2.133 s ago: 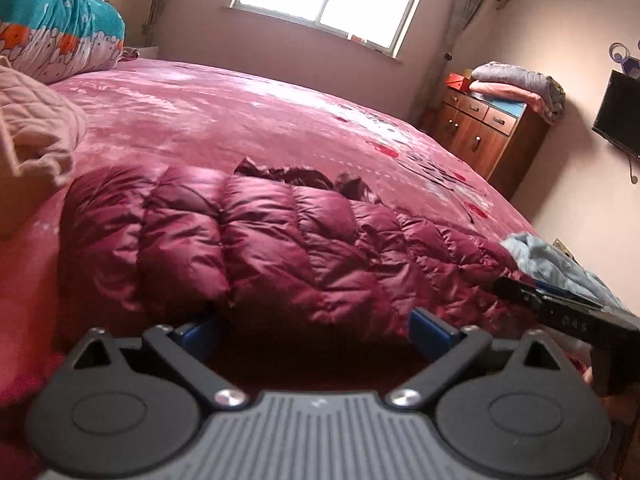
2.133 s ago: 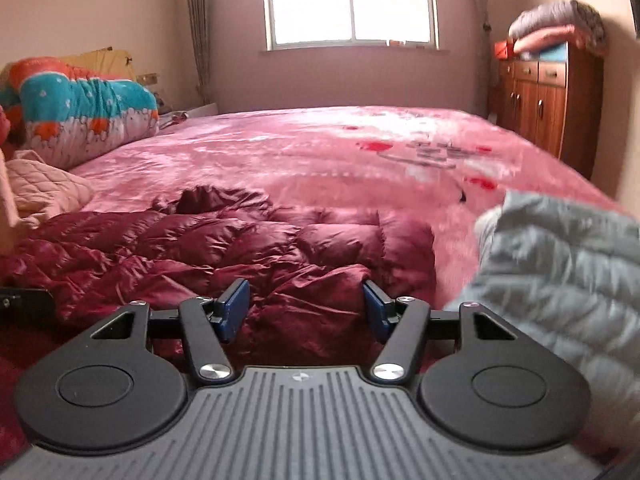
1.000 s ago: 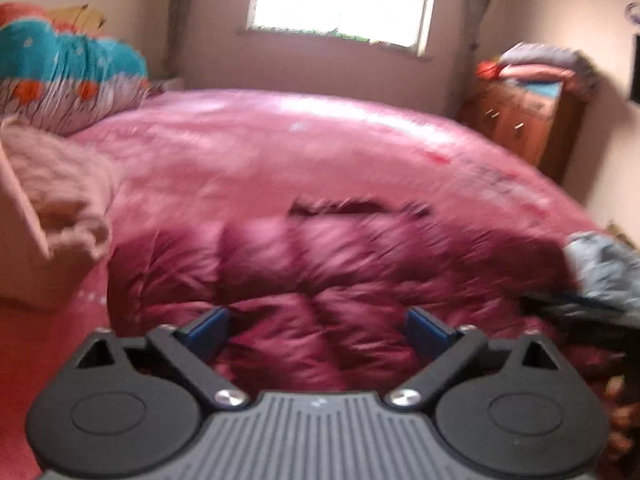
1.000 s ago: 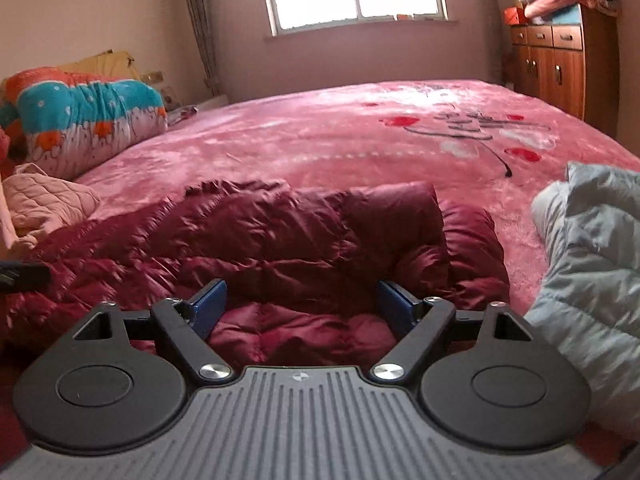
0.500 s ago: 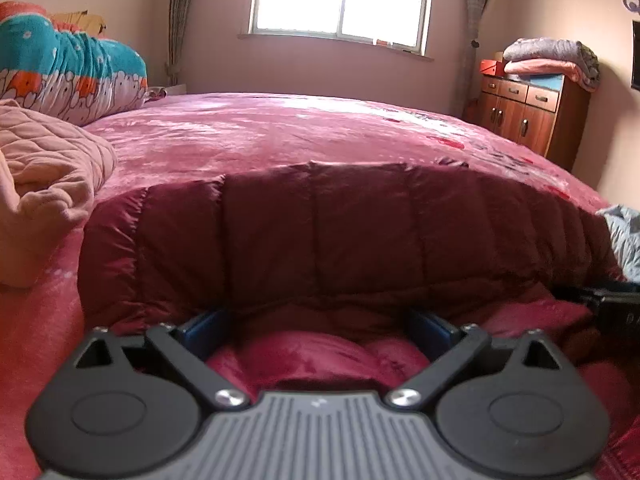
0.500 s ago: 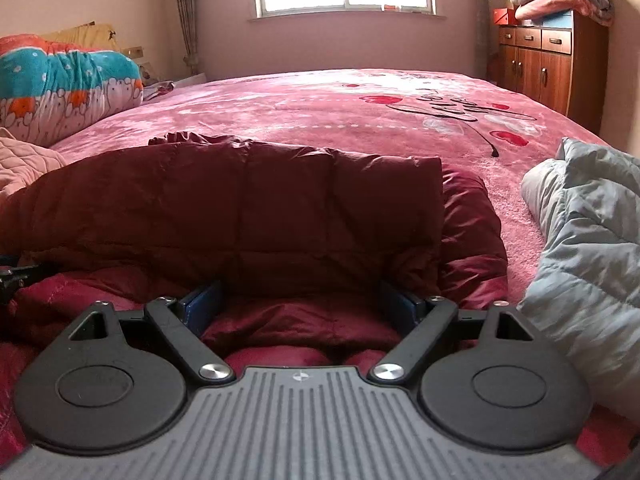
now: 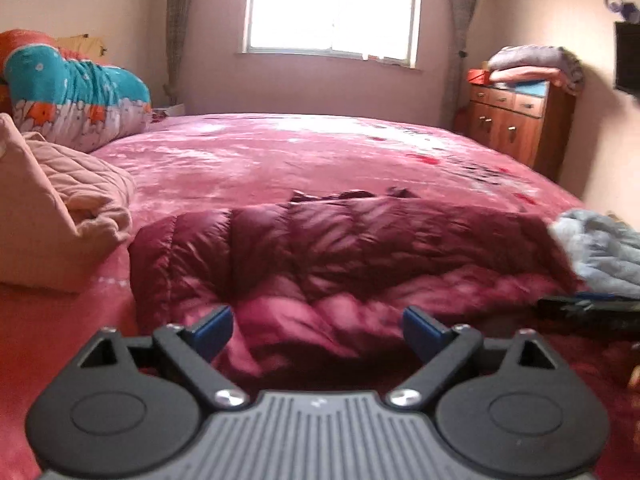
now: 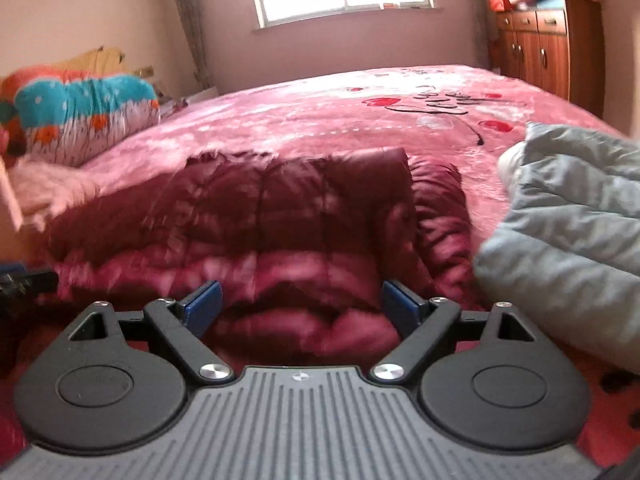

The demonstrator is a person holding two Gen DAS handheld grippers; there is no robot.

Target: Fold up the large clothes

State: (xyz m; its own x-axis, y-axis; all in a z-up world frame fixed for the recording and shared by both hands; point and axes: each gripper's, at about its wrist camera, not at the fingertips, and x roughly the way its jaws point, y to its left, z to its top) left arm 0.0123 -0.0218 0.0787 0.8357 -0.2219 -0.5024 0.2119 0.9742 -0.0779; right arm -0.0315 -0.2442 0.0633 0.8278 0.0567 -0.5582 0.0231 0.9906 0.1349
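A dark red quilted down jacket (image 7: pixel 340 256) lies folded on the pink bed, one layer laid over the other; it also shows in the right wrist view (image 8: pixel 280 232). My left gripper (image 7: pixel 318 330) is open and empty just in front of the jacket's near edge. My right gripper (image 8: pixel 302 306) is open and empty at the near edge of the jacket's right part. The right gripper's tip (image 7: pixel 592 310) shows at the right edge of the left wrist view.
A grey-blue padded garment (image 8: pixel 568 220) lies right of the jacket. A pink quilted garment (image 7: pixel 80 196) lies at the left on a beige box. A rolled teal duvet (image 7: pixel 76 96) sits at the bed's head. A wooden chest (image 7: pixel 516 128) stands by the right wall.
Both grippers lifted the jacket's near edge, laid it over the far part, then drew back toward me. Both views are now slightly blurred by motion.
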